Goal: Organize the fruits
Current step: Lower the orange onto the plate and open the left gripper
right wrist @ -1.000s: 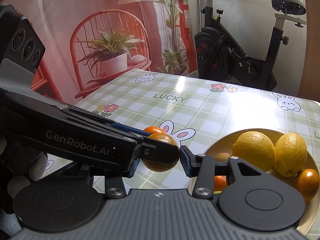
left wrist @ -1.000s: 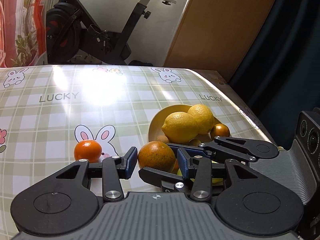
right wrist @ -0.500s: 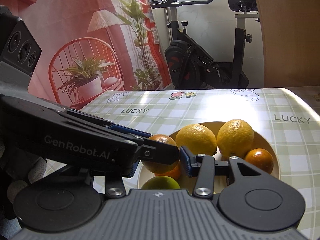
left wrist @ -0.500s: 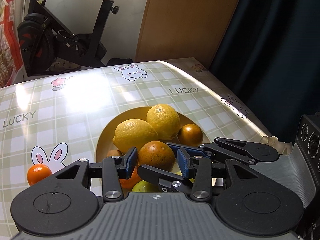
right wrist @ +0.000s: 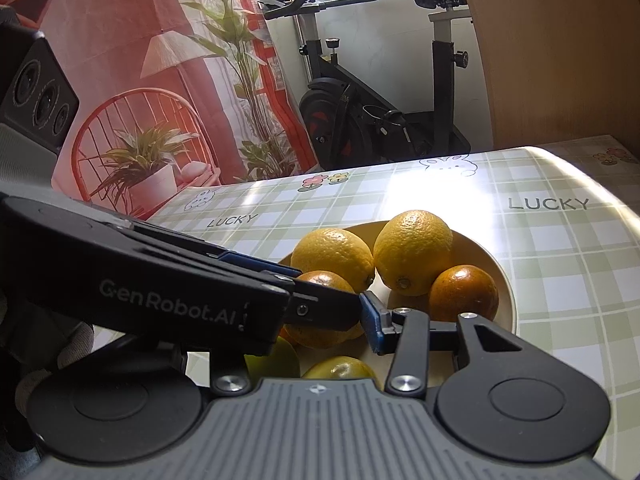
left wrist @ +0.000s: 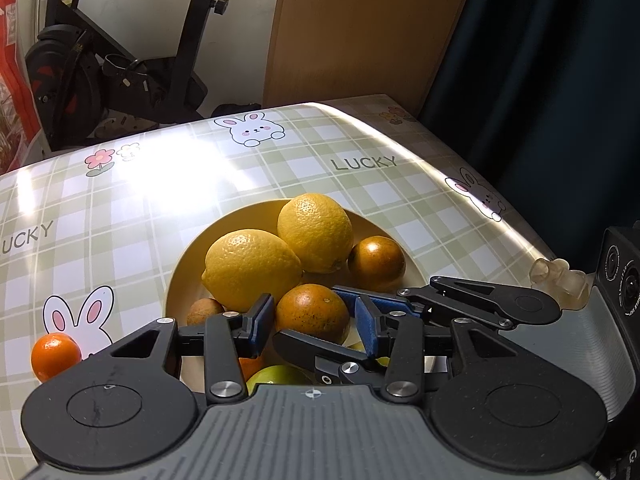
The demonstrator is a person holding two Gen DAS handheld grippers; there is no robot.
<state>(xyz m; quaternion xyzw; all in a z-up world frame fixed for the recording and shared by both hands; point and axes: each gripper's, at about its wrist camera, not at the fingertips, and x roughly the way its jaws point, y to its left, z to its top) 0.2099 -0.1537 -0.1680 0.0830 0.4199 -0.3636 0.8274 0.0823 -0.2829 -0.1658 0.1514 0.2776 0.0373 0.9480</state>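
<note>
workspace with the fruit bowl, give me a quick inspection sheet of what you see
surface: table under a green check cloth with bunnies and LUCKY print, strong glare.
job's things: yellow bowl holds two lemons, a dark orange and green fruit low down; a small mandarin lies on the cloth outside the bowl.
clutter: small clear plastic piece at the table edge.
grippers: left gripper and right gripper both clamp one orange over the bowl, fingers crossed.
cables: nothing seen.
surroundings: exercise bike, wooden panel, dark curtain, printed backdrop.
</note>
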